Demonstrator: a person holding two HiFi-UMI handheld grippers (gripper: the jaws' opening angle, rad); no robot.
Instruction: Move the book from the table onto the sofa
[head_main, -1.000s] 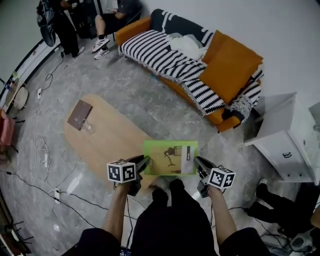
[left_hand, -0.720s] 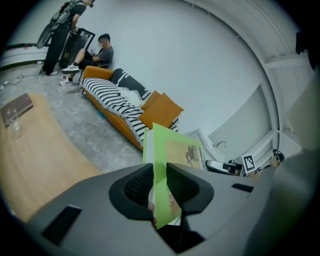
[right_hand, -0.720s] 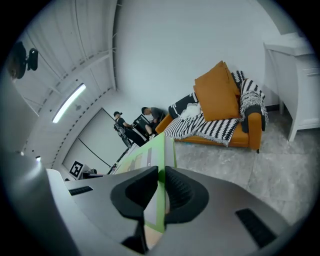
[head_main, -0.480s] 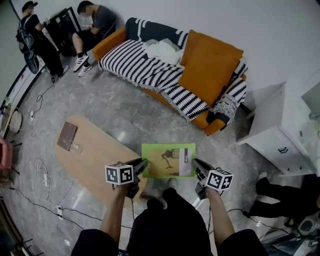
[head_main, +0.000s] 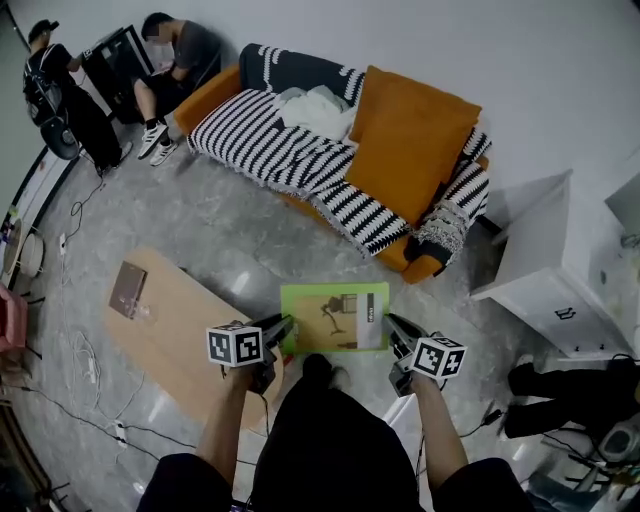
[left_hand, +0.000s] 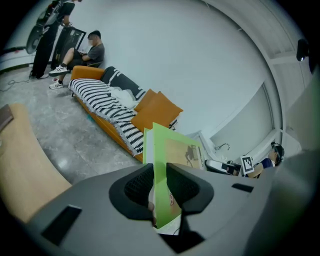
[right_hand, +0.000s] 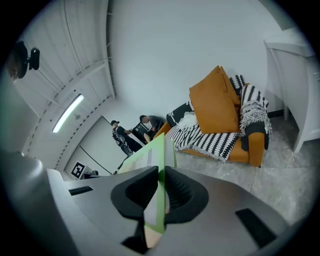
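- We see a bright green book (head_main: 334, 317) with a tan picture on its cover.
- We see an orange sofa (head_main: 208, 92) under a black-and-white striped throw (head_main: 270, 150), with an orange cushion (head_main: 405, 140).
- We see a pale wood table (head_main: 185, 315) on a grey marbled floor (head_main: 200, 215).

Tongs (left_hand: 161, 192) clamping green book (left_hand: 172, 160), striped sofa (left_hand: 107, 107) beyond

A striped blanket (head_main: 262, 150) is lying under an orange cushion (head_main: 405, 140) and a white cloth (head_main: 312, 108). A seated person (head_main: 192, 55) is resting near a standing person (head_main: 60, 88). A white cabinet (head_main: 540, 270) is standing apart.
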